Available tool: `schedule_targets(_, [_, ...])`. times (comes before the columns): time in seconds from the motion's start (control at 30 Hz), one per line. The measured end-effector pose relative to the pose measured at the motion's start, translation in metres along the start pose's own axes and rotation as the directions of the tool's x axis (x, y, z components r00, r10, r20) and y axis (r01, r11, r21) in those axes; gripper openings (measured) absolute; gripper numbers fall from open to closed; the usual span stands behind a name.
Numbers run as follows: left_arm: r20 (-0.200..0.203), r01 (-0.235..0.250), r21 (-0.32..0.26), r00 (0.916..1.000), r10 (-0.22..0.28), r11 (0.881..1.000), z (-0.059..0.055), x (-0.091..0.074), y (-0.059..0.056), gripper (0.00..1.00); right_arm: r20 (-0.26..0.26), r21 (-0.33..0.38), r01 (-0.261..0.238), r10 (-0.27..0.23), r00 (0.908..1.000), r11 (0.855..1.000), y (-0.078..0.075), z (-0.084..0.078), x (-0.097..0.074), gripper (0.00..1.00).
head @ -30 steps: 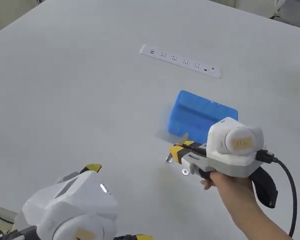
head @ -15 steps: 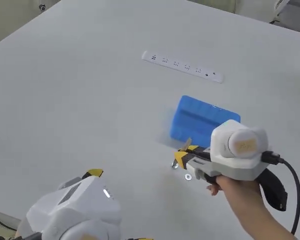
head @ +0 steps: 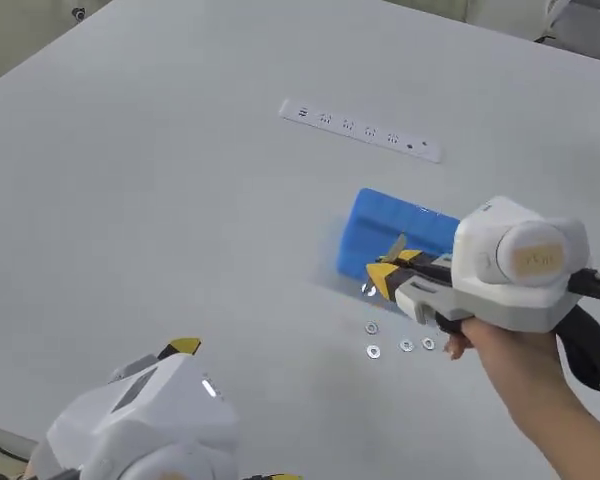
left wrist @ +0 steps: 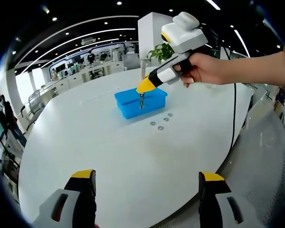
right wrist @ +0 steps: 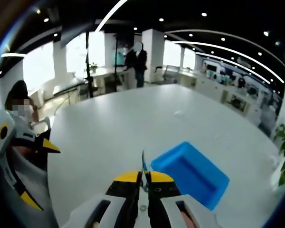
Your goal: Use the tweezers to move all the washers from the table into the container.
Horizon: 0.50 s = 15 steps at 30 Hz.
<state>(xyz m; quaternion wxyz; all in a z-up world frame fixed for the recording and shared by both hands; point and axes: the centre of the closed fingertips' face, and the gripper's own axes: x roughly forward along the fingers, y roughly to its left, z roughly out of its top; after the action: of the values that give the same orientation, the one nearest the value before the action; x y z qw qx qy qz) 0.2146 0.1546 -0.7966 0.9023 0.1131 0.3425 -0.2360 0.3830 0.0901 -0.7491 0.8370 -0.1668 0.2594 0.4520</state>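
Washers (head: 373, 350) lie near the right gripper (head: 388, 277) (tweezers (left wrist: 141, 100) clamped) — just outside the container (head: 405, 225).

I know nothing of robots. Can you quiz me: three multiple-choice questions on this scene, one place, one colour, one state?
1. Where do the loose washers lie? A in the container; B on the table; C on the floor.
2. The container's colour? A red; B blue; C green.
3. The left gripper is: A open; B shut on a washer; C shut on the container.
Key: 1 B, they dot the table beside the container; 2 B, plainly blue; 3 A, its jaws stand wide apart.
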Motion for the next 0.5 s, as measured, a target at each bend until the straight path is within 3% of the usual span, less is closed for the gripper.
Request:
schedule_targets(0.2, [-0.006, -0.003, 0.003, 1.0, 0.003, 1.0, -0.001, 0.001, 0.001, 0.91, 0.035, -0.003, 0.035, -0.035, 0.9988, 0.999, -0.016, 0.017, 0.0, 0.02])
schedule_targets(0.4, [-0.015, -0.009, 0.014, 0.9998, 0.009, 1.0, -0.003, 0.001, 0.0, 0.91, 0.04, -0.001, 0.057, -0.057, 0.9976, 0.998, -0.021, 0.022, 0.004, 0.02])
schedule_targets(0.5, [-0.001, -0.016, 0.012, 0.9999, 0.016, 1.0, 0.0, 0.0, 0.002, 0.91, 0.043, 0.007, 0.068, -0.069, 0.9967, 0.998, -0.025, 0.024, 0.008, 0.02])
